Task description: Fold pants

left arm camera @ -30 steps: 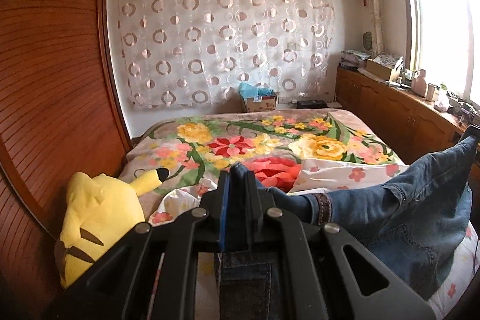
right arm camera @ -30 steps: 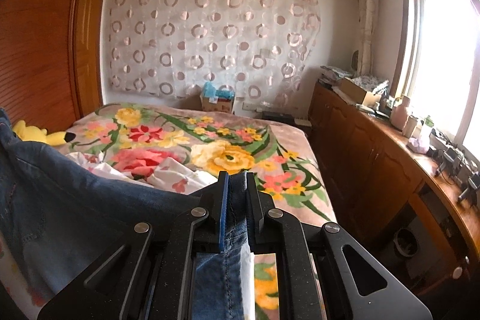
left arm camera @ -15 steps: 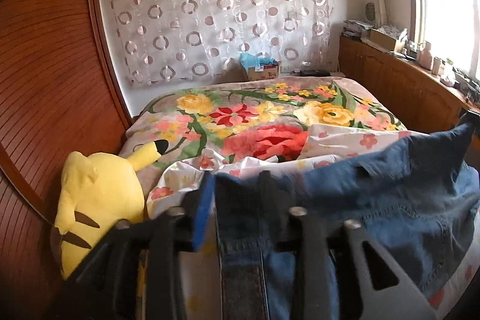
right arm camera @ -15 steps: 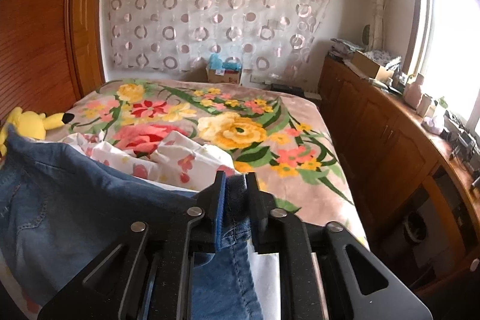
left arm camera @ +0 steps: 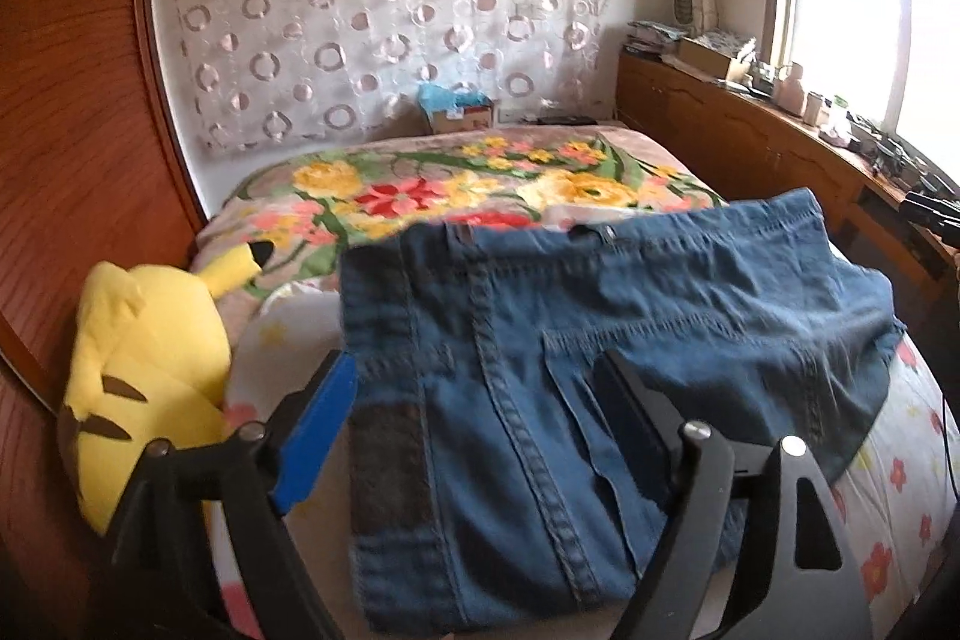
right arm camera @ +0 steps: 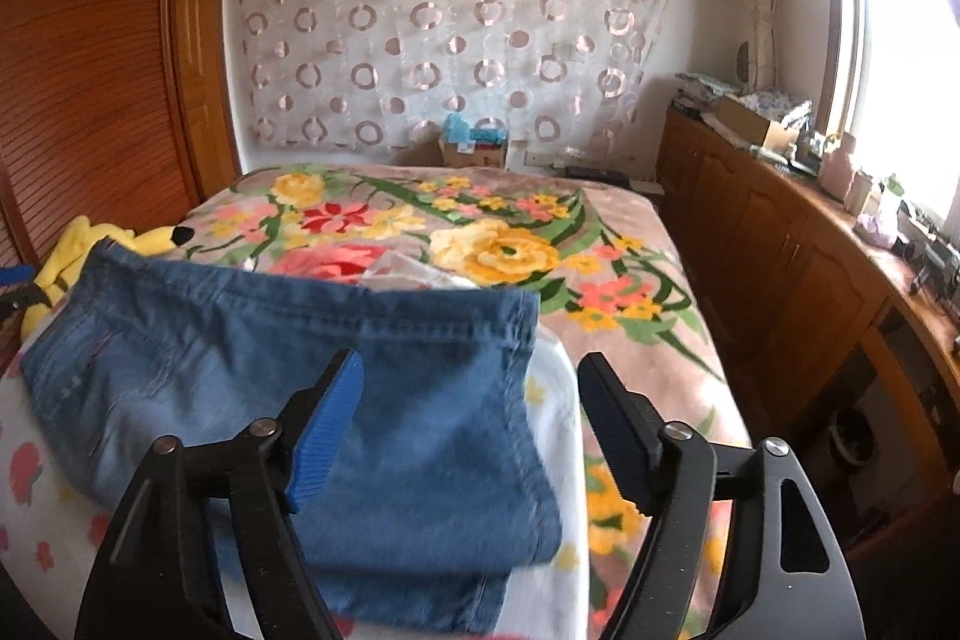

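On the bed (left arm camera: 420,172), jeans (left arm camera: 600,340) just released from both hand-held grippers (left arm camera: 480,400) (right arm camera: 468,400), jaws opening; fold laid, ready for smoothing.

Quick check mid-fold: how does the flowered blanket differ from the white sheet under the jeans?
The blanket is brownish pink with large yellow, red and green flowers; the sheet is white with small red and yellow flowers. The blanket covers the far part of the bed and carries none of the jeans; the sheet lies nearer, and the jeans rest on it. Both are floral bed covers.
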`<state>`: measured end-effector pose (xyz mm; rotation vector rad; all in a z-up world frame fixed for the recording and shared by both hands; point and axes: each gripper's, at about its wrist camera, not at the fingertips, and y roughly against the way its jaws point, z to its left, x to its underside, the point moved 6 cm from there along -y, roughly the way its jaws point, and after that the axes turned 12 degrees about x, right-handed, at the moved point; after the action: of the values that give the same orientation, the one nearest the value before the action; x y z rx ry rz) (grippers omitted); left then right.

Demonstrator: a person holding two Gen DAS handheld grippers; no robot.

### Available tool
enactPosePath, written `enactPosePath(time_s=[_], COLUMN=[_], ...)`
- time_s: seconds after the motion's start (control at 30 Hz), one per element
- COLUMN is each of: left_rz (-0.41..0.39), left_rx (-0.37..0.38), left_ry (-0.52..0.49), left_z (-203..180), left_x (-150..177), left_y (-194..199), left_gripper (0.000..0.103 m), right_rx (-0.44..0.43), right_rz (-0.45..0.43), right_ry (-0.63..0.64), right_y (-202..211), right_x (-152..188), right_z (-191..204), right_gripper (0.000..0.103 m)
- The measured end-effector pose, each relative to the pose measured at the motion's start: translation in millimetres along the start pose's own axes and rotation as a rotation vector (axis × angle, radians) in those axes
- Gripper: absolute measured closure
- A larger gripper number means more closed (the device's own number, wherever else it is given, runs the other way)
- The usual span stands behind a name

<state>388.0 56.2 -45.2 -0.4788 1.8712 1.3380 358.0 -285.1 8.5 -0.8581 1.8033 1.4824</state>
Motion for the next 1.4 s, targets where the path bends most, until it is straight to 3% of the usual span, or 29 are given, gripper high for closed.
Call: enactPosePath(time_s=[0.23, 0.4, 0.67, 0.97, 1.03, 1.07, 1.1, 1.17, 1.4], left_rz=[0.076, 0.108, 0.156, 0.168, 0.165, 0.163, 0.165, 0.165, 0.176], left_rx=[0.015, 0.016, 0.006, -0.018, -0.024, -0.025, -0.025, -0.020, -0.028], left_ry=[0.012, 0.035, 0.058, 0.051, 0.044, 0.044, 0.045, 0.051, 0.053], left_z=[-7, -5, 2, 1, 1, 1, 1, 2, 2], left_x=[32, 48, 62, 71, 71, 72, 72, 71, 71], left_y=[-13, -18, -29, -37, -38, -38, -38, -38, -42], left_gripper=[0.020, 0.020, 0.020, 0.020, 0.020, 0.019, 0.019, 0.018, 0.013], right_rx=[-0.043, -0.028, 0.012, -0.028, -0.035, -0.036, -0.033, -0.042, -0.073], right_rz=[0.108, 0.163, 0.241, 0.305, 0.309, 0.312, 0.313, 0.312, 0.225], right_ry=[-0.041, -0.039, -0.090, -0.131, -0.134, -0.131, -0.127, -0.114, -0.089], right_y=[8, -3, -33, -50, -52, -52, -53, -51, -18], right_x=[37, 58, 79, 90, 90, 90, 89, 88, 71], right_z=[3, 9, 0, 0, 1, 1, 2, 4, 11], right_gripper=[0.025, 0.025, 0.025, 0.025, 0.034, 0.049, 0.070, 0.092, 0.098])
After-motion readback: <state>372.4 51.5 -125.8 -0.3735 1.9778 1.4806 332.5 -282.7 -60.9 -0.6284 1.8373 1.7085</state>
